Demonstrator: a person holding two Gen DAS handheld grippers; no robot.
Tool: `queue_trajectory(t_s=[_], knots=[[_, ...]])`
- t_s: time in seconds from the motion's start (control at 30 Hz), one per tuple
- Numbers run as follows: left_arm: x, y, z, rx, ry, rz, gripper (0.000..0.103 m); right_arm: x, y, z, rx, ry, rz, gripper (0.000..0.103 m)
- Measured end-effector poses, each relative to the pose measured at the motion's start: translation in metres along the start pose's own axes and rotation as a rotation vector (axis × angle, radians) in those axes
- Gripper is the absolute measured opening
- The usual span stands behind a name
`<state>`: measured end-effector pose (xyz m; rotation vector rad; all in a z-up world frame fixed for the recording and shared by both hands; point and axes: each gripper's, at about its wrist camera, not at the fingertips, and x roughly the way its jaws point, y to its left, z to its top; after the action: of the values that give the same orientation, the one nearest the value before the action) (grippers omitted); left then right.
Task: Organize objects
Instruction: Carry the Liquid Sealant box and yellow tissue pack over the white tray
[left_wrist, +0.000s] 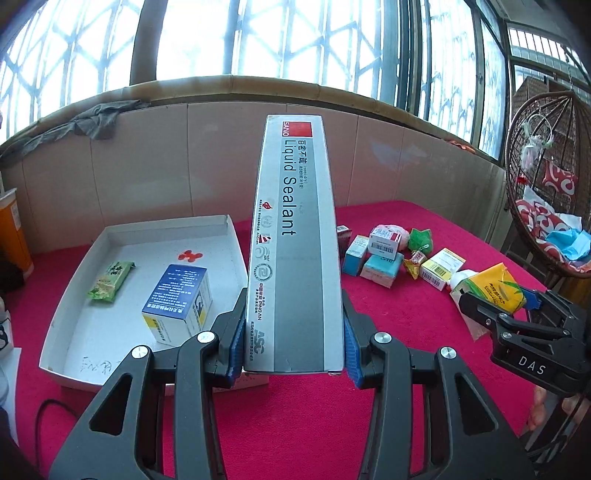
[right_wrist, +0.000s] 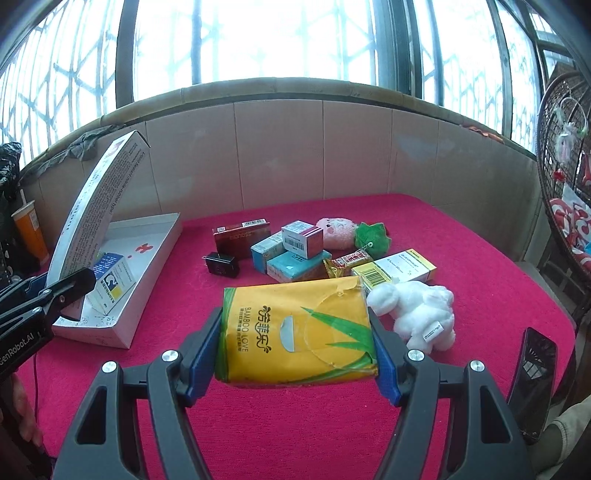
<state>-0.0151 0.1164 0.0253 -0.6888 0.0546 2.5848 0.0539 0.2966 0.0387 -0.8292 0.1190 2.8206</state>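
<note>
My left gripper (left_wrist: 293, 345) is shut on a long grey Liquid Sealant box (left_wrist: 295, 236), held up off the red cloth beside the white tray (left_wrist: 66, 332); the same box (right_wrist: 92, 206) leans over the tray in the right wrist view. Inside the tray lie a blue-and-white box (left_wrist: 179, 302) and a green packet (left_wrist: 110, 280). My right gripper (right_wrist: 297, 345) is shut on a yellow tissue pack (right_wrist: 295, 332), lifted above the cloth; that gripper (left_wrist: 495, 306) shows at the right edge of the left wrist view with the pack (left_wrist: 495, 286).
A heap of small boxes (right_wrist: 291, 247), a pink plush (right_wrist: 338, 230), a green plush (right_wrist: 373, 238), a black charger (right_wrist: 221, 264) and a white plush (right_wrist: 417, 314) lie on the red cloth (right_wrist: 258, 424). A dark phone (right_wrist: 532, 373) stands at right. An orange cup (right_wrist: 31, 229) is far left.
</note>
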Motion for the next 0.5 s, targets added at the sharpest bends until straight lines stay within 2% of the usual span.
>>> queue_trajectory(t_s=[0.5], knots=[[-0.009,0.035,-0.006,-0.063,-0.002,0.05,0.043,0.001,0.027,0.001,-0.055,0.014,0.02,0.071]])
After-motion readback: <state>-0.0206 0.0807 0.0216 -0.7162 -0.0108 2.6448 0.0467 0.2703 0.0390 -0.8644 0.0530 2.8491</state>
